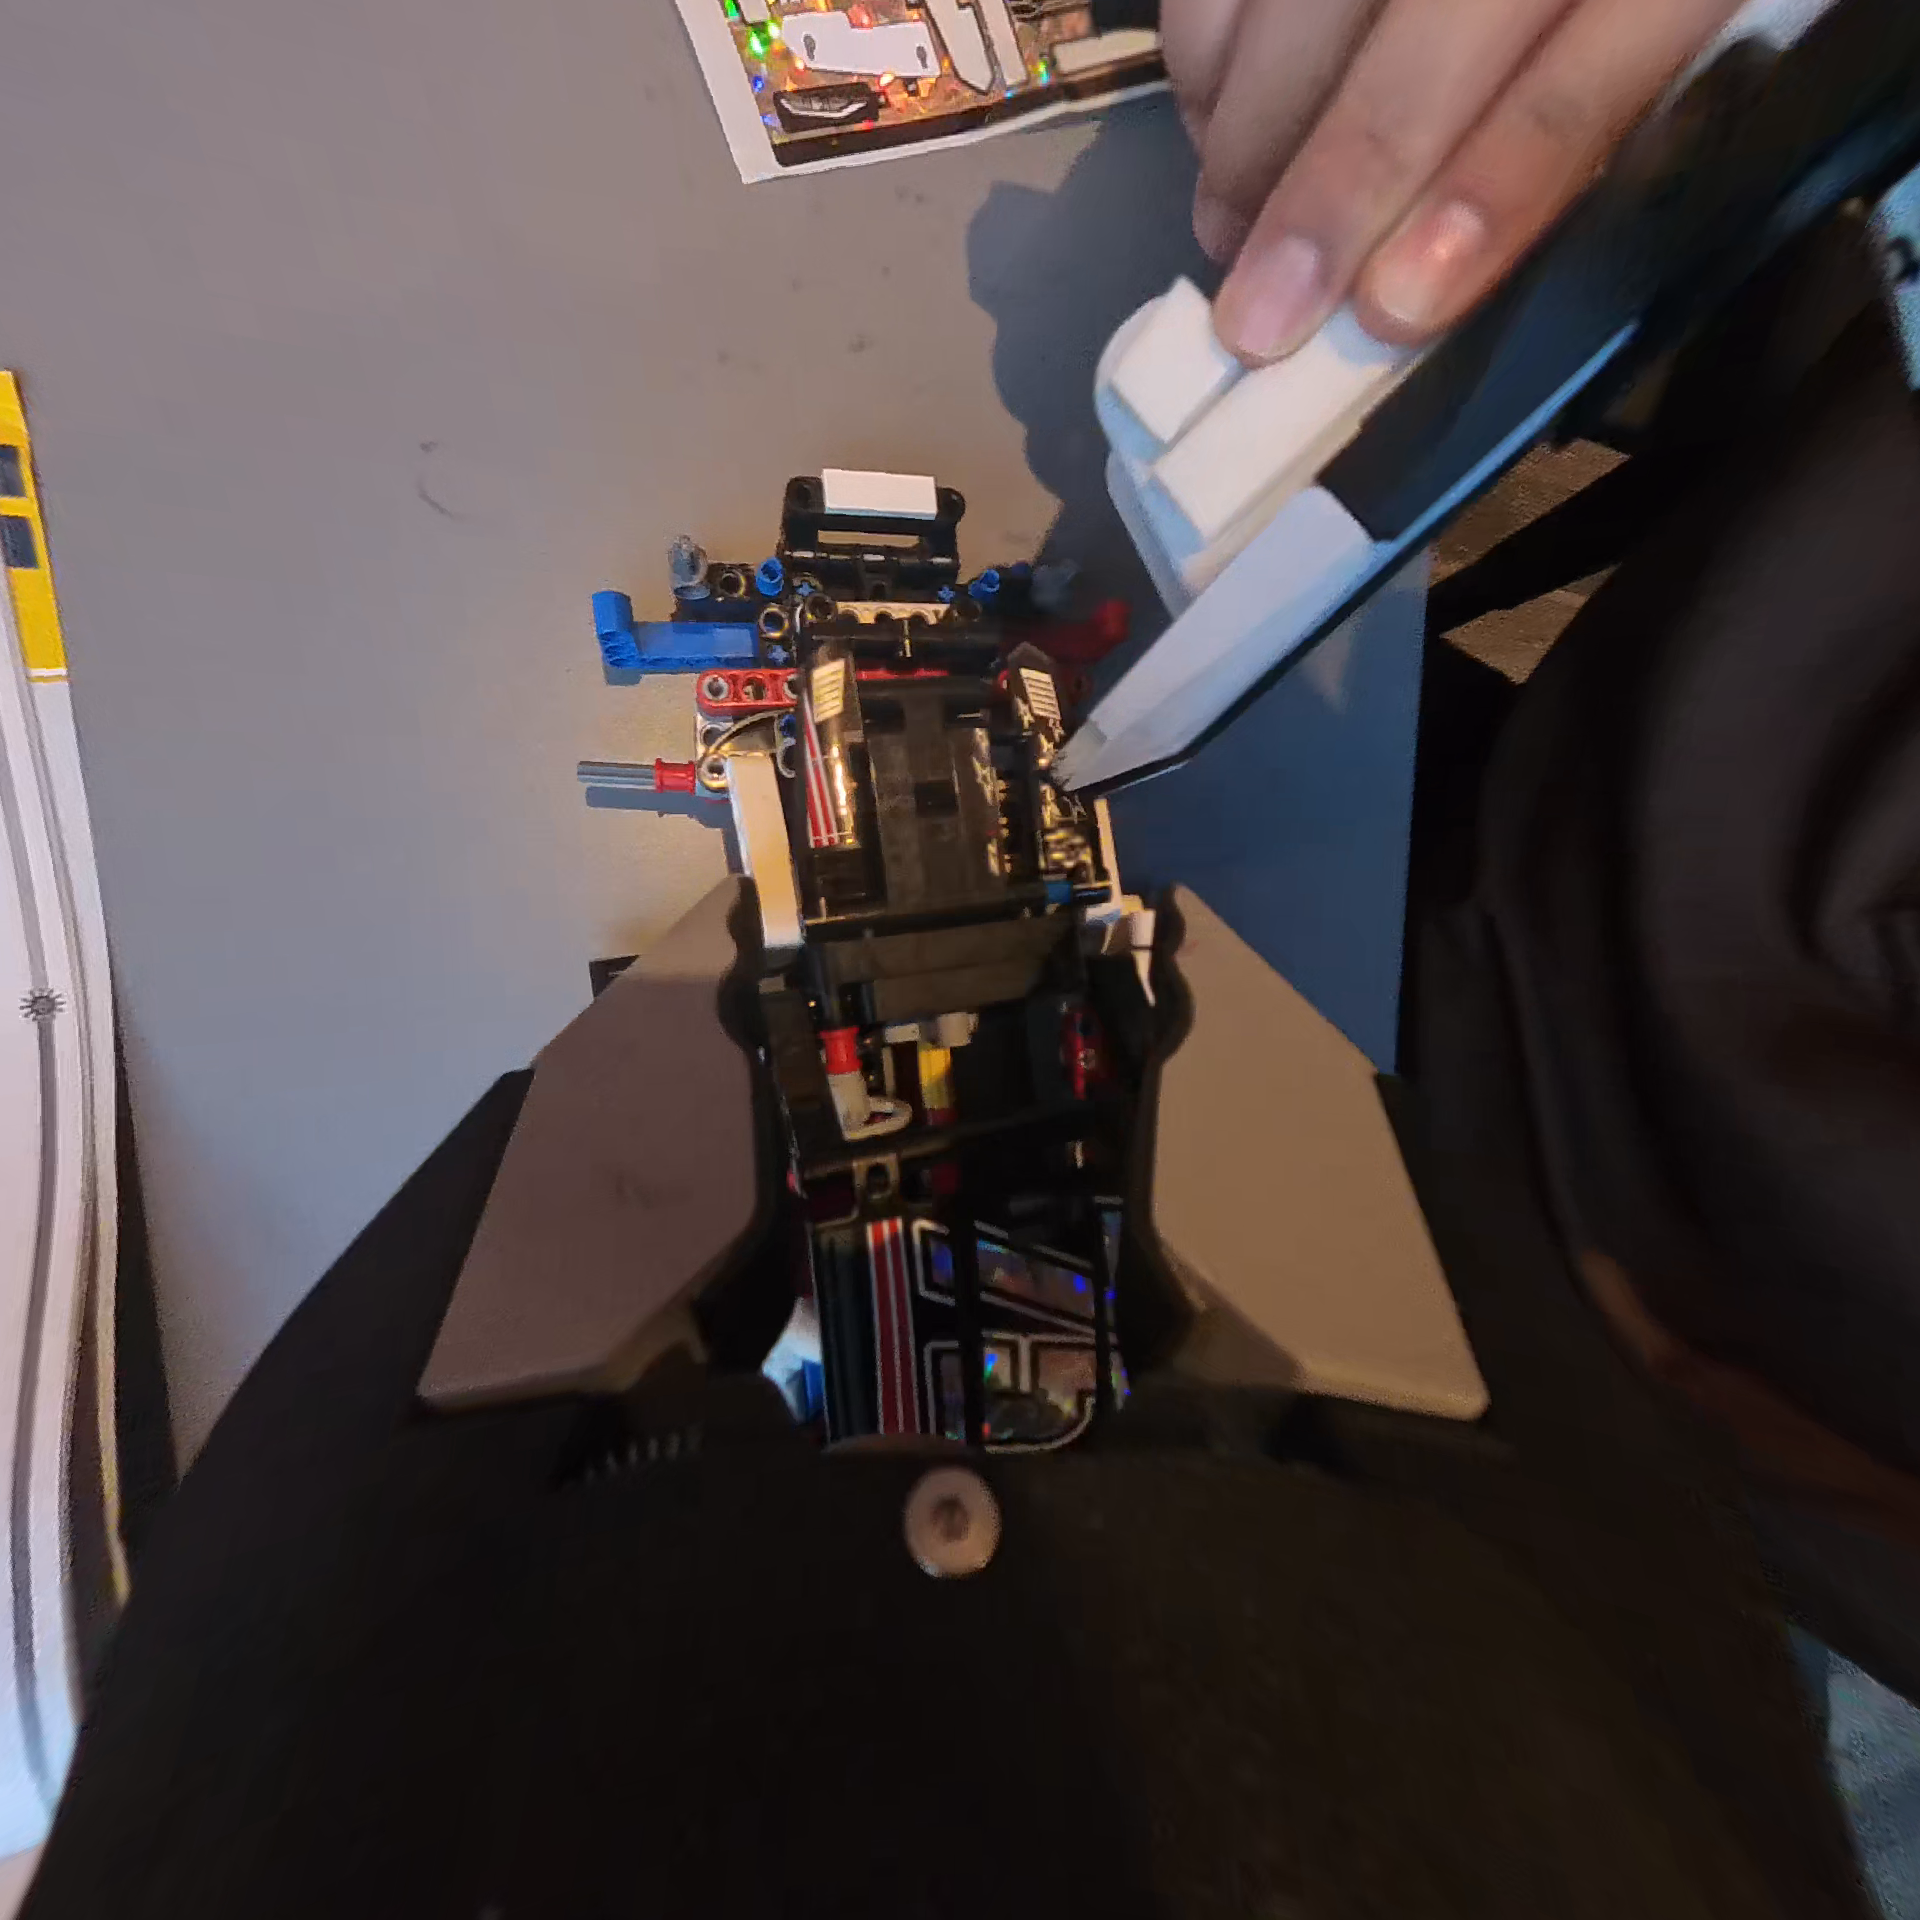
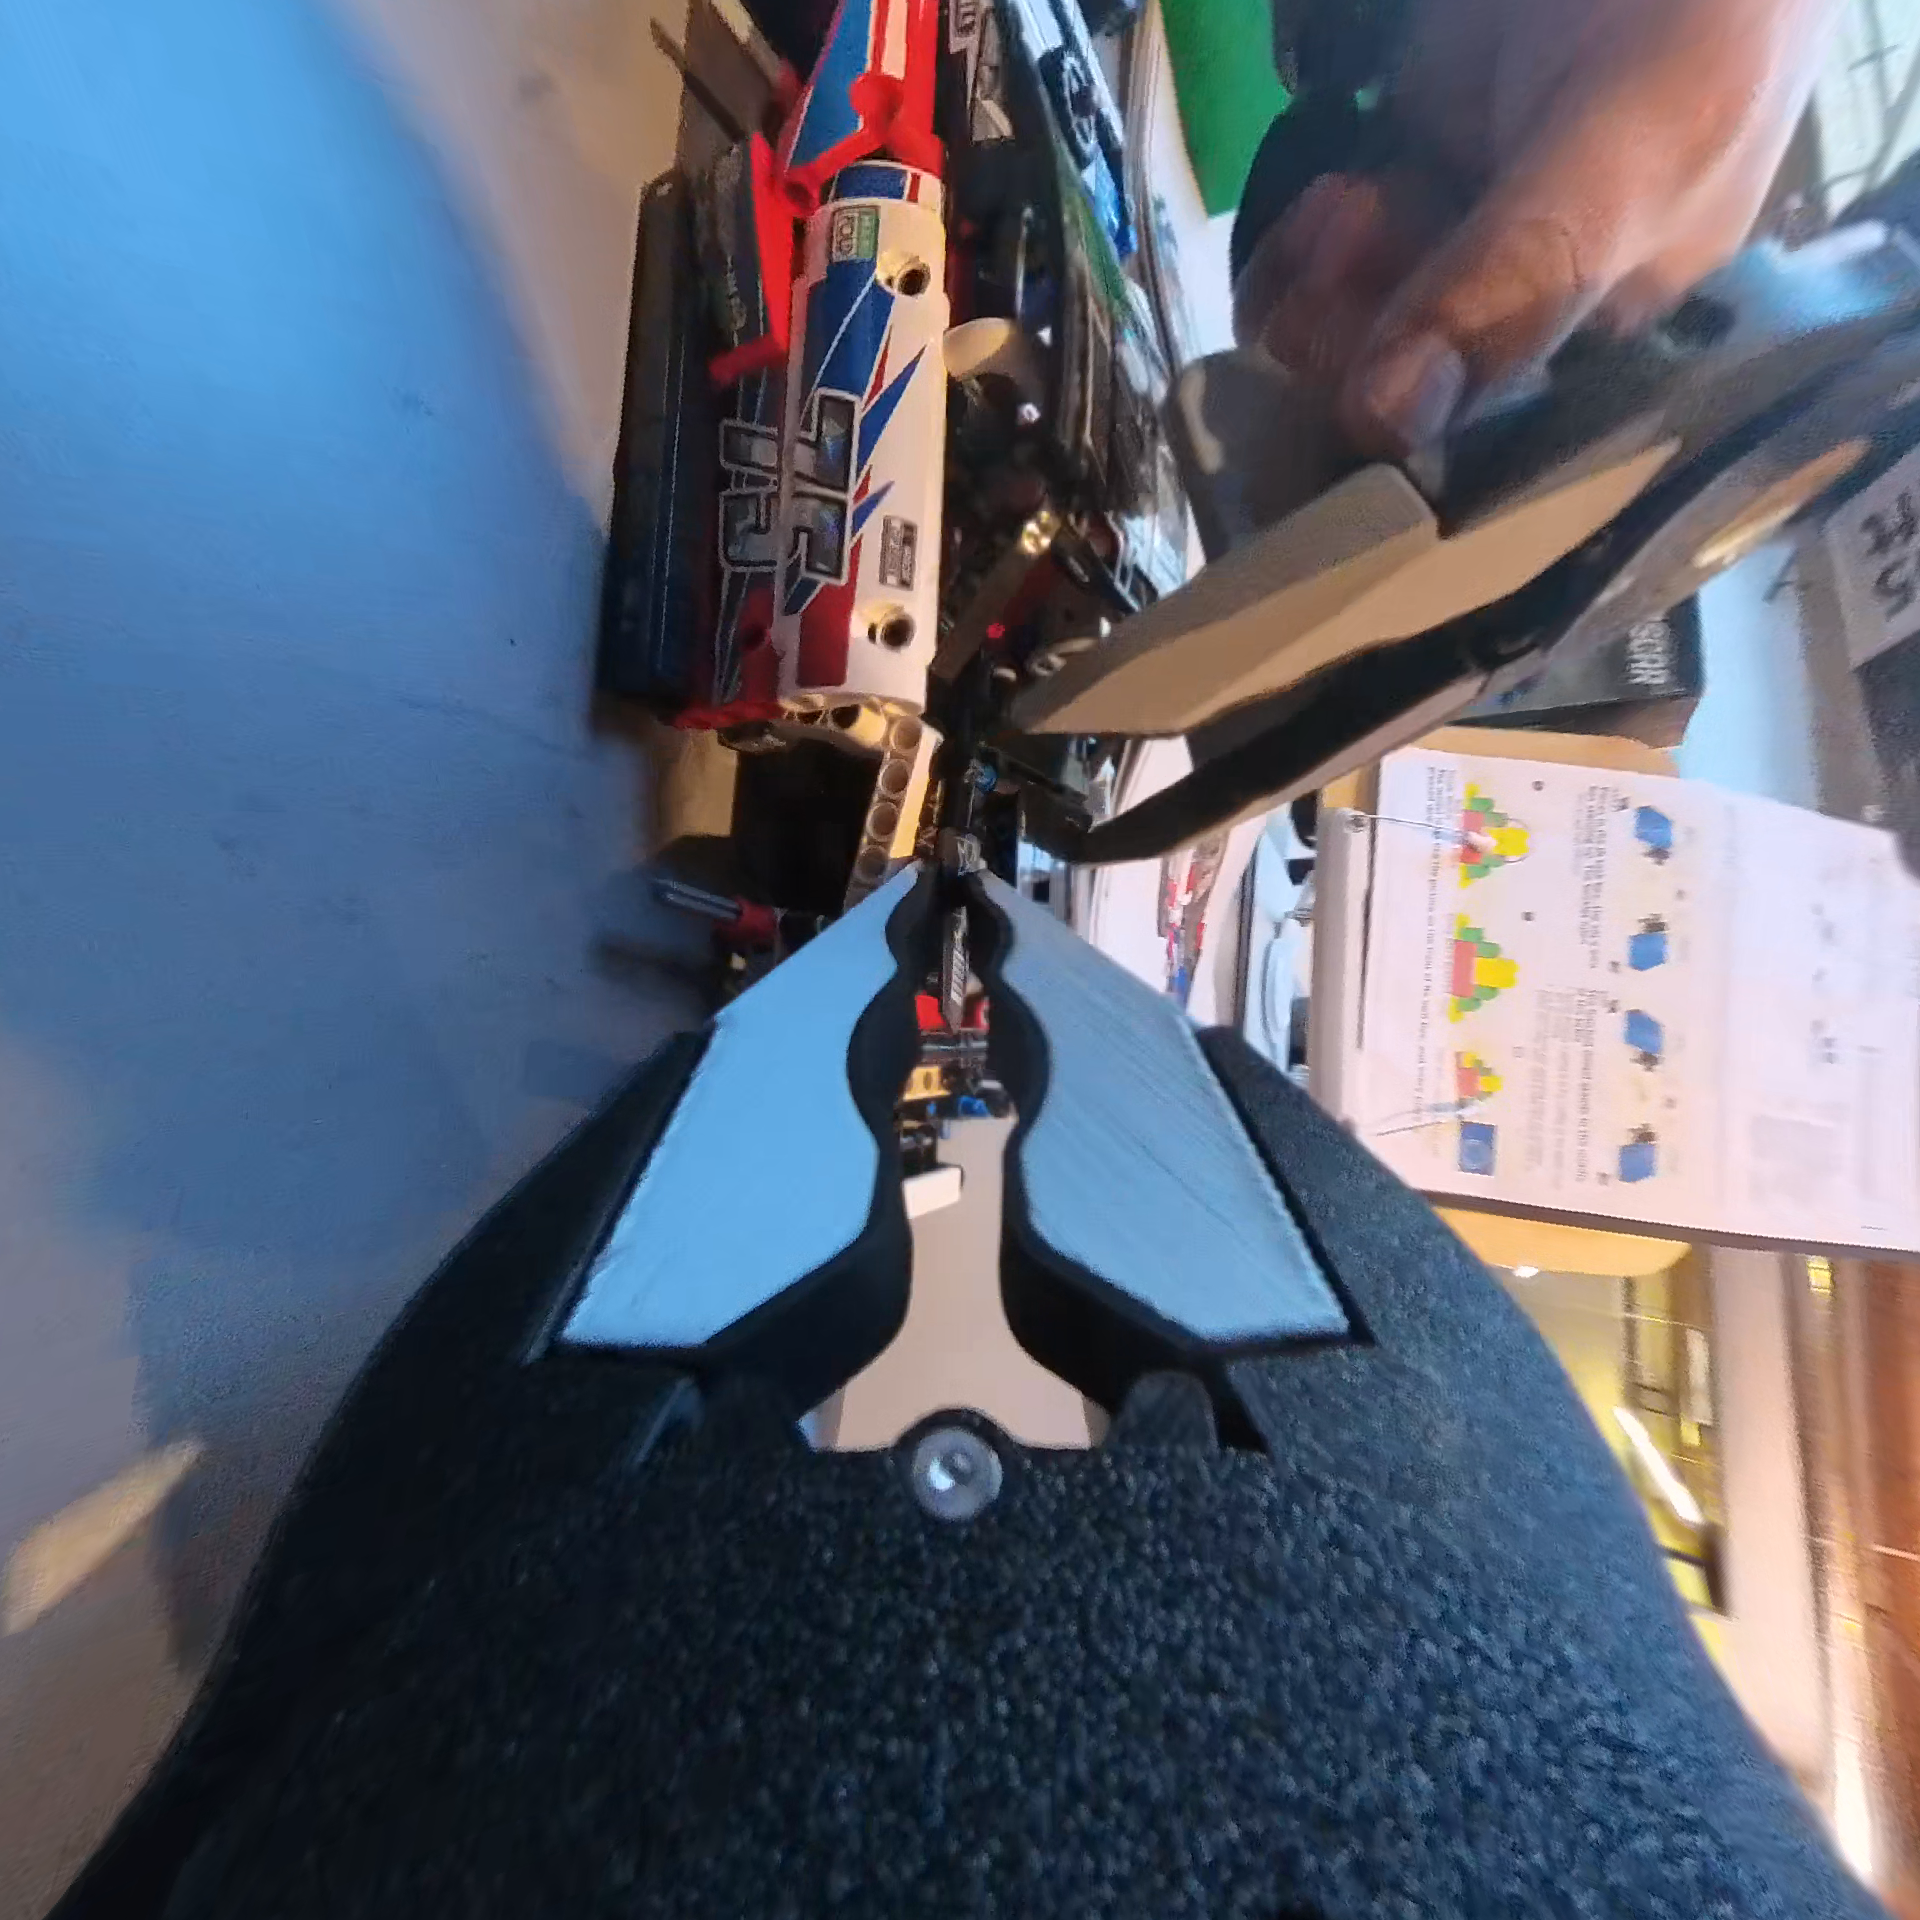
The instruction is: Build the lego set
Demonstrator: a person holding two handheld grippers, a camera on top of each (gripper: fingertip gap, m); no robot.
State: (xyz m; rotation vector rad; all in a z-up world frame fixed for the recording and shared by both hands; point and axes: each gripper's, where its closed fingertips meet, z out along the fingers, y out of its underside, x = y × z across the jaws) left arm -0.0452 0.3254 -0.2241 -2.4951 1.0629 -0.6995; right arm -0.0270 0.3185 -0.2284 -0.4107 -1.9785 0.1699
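Lego car (image 1: 914,831) lies on the grey table (image 1: 312,520), partly built, black body with red-and-white striped stickers and shiny patches; its near end sits between the fingers of the left gripper (image 1: 951,914). The grey fingers (image 1: 623,1143) stand either side of the body with their black inner edges against it, so the left gripper is closed on the car and holds it in place. At the car's far end a white flat piece (image 1: 878,491) sits on a black frame; a blue angled beam (image 1: 665,636) and a red beam (image 1: 746,686) stick out on the left side, and a grey axle with a red bush (image 1: 639,775) points out below them. The right gripper (image 1: 1075,779) comes in from the upper right of the left wrist view, a hand (image 1: 1382,156) on its white body, and its narrow tip touches the right edge of the car's black top. In the right wrist view the scene is turned on its side: the right gripper's (image 2: 951,883) fingers (image 2: 769,1143) meet almost completely at the tip, pinching a thin black part (image 2: 956,935) on the car's edge. The white side panel (image 2: 862,468) with blue and red stickers shows beyond, with the left gripper and a blurred hand (image 2: 1507,208) to the right. A sticker sheet (image 1: 914,73) lies on the table past the car; a printed sheet with coloured block pictures (image 2: 1610,987) stands further off.
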